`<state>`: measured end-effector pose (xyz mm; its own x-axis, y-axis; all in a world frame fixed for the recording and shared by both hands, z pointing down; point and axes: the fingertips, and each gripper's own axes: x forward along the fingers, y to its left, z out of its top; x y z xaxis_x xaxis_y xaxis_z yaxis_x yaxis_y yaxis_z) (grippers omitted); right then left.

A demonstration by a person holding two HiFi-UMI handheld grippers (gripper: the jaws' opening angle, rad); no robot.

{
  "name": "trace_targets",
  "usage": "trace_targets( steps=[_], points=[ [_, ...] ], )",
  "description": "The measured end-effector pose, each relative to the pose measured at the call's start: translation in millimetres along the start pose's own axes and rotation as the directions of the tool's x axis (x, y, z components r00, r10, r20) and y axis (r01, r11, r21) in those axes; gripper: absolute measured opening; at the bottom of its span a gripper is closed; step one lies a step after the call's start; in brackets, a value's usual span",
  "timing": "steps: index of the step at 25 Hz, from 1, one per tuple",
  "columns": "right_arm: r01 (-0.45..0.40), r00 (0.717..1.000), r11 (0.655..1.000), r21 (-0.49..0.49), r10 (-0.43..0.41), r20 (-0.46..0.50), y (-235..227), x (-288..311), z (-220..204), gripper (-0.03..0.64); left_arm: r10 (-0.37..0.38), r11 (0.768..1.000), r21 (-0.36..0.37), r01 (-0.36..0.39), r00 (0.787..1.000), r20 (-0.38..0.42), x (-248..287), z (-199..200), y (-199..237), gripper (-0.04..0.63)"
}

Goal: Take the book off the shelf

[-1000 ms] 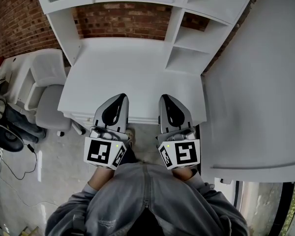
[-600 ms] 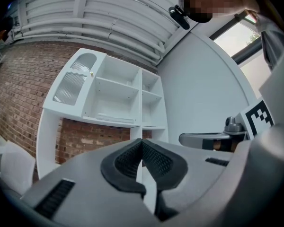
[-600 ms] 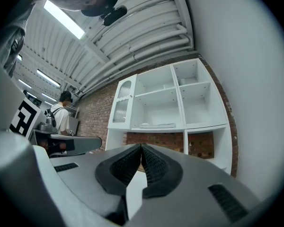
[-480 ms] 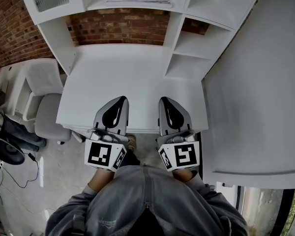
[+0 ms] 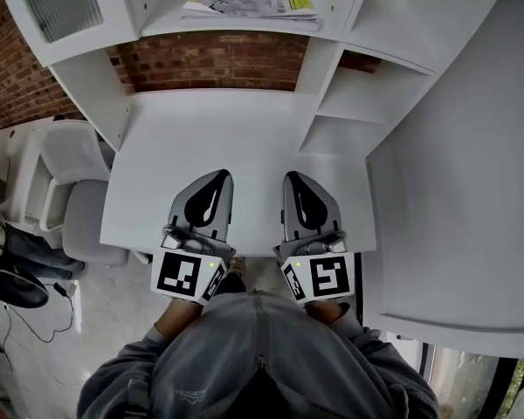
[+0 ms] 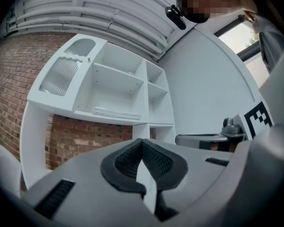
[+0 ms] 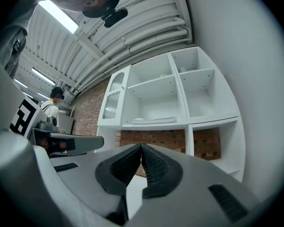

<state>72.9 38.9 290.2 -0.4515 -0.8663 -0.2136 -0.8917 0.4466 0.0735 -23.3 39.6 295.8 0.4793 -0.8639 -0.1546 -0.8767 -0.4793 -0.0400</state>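
Both grippers sit closed and empty at lower centre as I steer them: left gripper and right gripper, jaws pressed together, side by side over the white desk's near edge. Marker cubes hide my hands. The book lies flat on the shelf, top centre; pale cover, yellow patches, print unreadable.

Red brick wall, white desk, grey office chair, pale concrete floor, ribbed ceiling overhead
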Motion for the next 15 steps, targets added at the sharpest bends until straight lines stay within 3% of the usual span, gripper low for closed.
trace_targets(
  steps=[15],
  points=[
    [0.086, 0.996, 0.996, -0.029, -0.086, -0.030, -26, 101, -16, 0.026, -0.112, 0.993, -0.021, 0.112, 0.994, 0.010, 88, -4, 67, 0.006]
  ],
)
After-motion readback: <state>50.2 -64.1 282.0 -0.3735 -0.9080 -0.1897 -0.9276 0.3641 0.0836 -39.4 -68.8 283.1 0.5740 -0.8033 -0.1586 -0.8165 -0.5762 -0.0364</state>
